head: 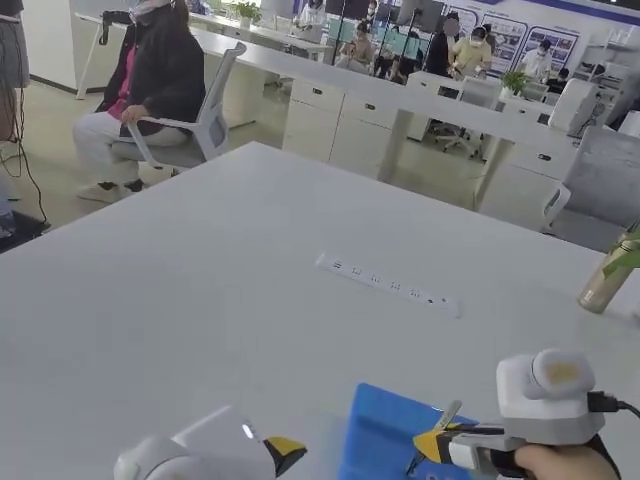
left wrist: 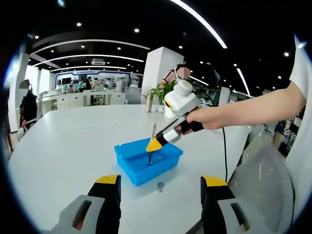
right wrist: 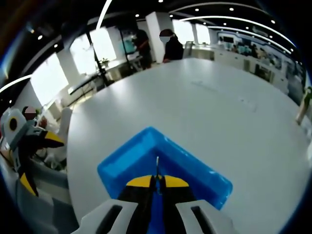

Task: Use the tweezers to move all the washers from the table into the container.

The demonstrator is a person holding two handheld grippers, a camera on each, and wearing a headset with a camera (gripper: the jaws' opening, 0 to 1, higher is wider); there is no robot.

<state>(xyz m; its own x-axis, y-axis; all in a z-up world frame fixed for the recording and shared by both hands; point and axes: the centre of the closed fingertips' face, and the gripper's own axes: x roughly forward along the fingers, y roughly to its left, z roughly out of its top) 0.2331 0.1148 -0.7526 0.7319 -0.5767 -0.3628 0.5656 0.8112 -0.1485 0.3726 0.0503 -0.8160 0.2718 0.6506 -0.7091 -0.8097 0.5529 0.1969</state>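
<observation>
A blue container sits near the table's front edge, with a couple of washers inside it. Just in front of it another washer lies on the white table. My right gripper is shut on the tweezers, whose tips point down into the container. In the right gripper view the closed jaws pinch the thin tweezers above the container. In the left gripper view my left gripper is open and holds nothing, a short way before the container. The head view shows the container between both grippers.
A white power strip lies mid-table. A bottle with a plant stands at the table's right edge. A person sits on an office chair beyond the far left edge. White desks and more people fill the background.
</observation>
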